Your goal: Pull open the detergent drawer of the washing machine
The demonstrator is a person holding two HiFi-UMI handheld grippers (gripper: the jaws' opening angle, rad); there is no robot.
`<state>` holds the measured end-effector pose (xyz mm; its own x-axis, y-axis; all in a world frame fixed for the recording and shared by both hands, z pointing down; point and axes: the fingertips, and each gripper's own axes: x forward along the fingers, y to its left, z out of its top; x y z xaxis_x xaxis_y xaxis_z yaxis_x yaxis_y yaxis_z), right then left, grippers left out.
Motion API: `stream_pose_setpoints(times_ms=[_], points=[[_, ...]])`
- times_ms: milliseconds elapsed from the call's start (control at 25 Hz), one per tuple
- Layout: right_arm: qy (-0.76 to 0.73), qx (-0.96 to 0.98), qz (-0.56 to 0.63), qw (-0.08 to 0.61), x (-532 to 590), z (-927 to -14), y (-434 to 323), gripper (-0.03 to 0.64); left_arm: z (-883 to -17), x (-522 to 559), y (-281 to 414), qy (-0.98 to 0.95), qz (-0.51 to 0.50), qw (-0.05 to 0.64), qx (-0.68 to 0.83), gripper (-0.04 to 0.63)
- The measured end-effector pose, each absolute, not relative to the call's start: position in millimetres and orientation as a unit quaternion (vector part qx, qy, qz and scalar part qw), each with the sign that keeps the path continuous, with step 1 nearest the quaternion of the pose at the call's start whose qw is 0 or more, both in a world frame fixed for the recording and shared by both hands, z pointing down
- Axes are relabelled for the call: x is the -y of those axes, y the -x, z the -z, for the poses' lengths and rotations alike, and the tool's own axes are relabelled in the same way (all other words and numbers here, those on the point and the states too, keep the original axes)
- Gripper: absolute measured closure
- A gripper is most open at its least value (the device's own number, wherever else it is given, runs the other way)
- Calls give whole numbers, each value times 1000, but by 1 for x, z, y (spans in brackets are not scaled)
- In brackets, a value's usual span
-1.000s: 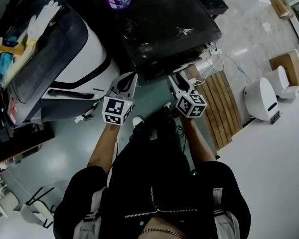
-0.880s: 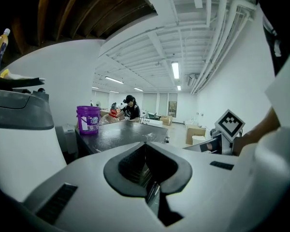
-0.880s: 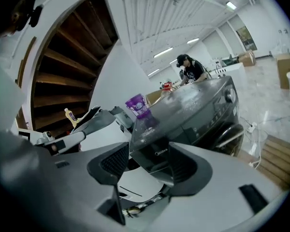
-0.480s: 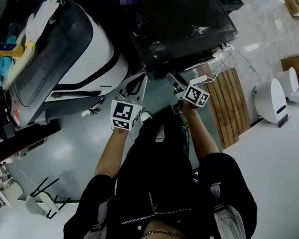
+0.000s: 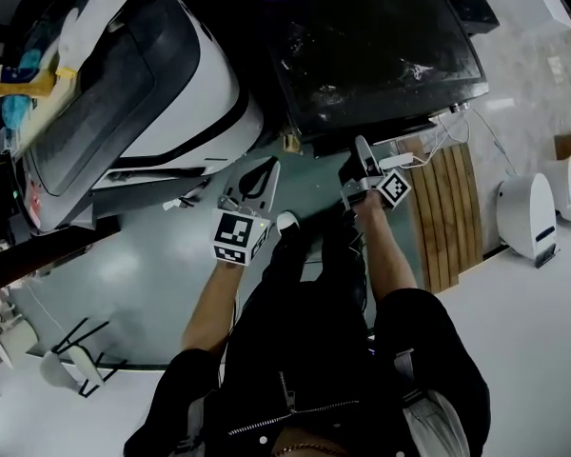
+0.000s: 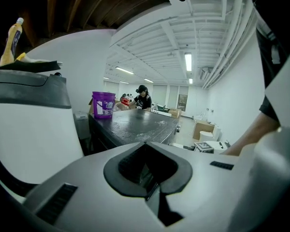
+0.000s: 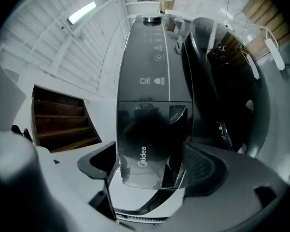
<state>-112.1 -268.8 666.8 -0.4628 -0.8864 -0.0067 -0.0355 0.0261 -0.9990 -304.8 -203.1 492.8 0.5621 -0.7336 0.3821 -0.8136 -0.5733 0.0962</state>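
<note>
Lowering, rolling right gripper to detergent drawer — spreading jaws wide around its front, unclamped; left gripper idling closed, empty.

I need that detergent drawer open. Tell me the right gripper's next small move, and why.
Probably close the jaws on the drawer front. The right gripper has just been opening its jaws; they stand apart with the drawer front between them, not pressing on it, so a grip must come before any pull.
</note>
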Motion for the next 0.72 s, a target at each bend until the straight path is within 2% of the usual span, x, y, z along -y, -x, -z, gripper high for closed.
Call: stream_pose_setpoints(times_ms=[120, 440, 640, 720], points=[[344, -622, 589, 386, 273, -672, 121, 198, -499, 197, 319, -869, -165, 137, 447, 575], [302, -622, 556, 462, 295, -666, 120, 253, -511, 188, 338, -856, -168, 155, 464, 575], [283, -610, 539, 508, 302, -663, 111, 218, -516, 179, 348, -851, -178, 159, 467, 575], [274, -607, 536, 519, 302, -665, 110, 234, -518, 175, 353, -849, -183, 159, 470, 575]])
